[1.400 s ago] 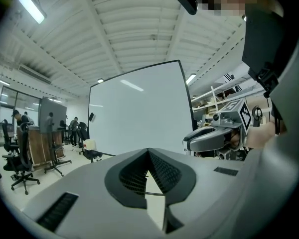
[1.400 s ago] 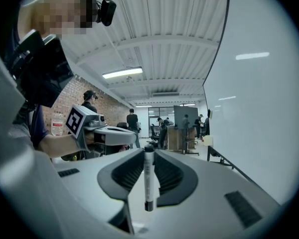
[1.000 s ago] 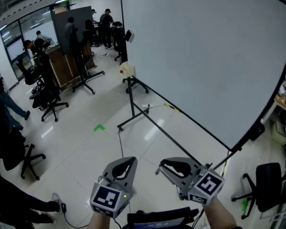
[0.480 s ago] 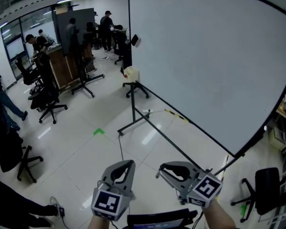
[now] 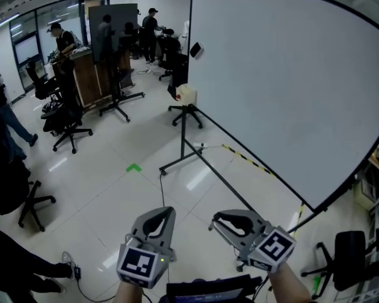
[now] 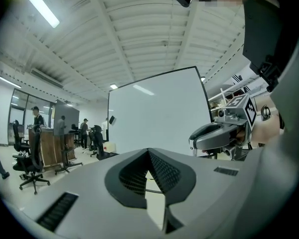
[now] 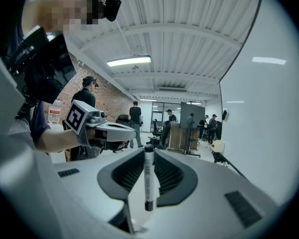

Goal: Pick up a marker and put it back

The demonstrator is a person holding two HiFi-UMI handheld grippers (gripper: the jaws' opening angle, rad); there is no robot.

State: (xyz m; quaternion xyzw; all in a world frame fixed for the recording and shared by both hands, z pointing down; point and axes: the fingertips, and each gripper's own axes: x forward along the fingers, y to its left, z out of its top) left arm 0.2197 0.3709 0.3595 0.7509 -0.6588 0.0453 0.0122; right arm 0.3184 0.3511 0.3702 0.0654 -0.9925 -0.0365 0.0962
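White-barrelled marker [image 7: 149, 178] with black ends stands upright in the right gripper [image 7: 148, 151]. Its jaws are partly closed, pads pinching the barrel, same grip as a second ago. Left gripper [image 6: 148, 152]: jaws tip to tip, nothing between them.

In the head view we see both grippers low and centre, side by side and apart, same as before. What changed: the whiteboard [image 5: 290, 87] left edge has slid from left of centre to mid-frame. The green floor mark [image 5: 134, 167] has barely shifted.

We get the marker only in the right gripper view; from the head view it's hidden. The left gripper view catches the right gripper at its right side, beside the whiteboard. The right gripper view catches the left gripper at its left, in front of a brick wall [image 7: 97, 91].
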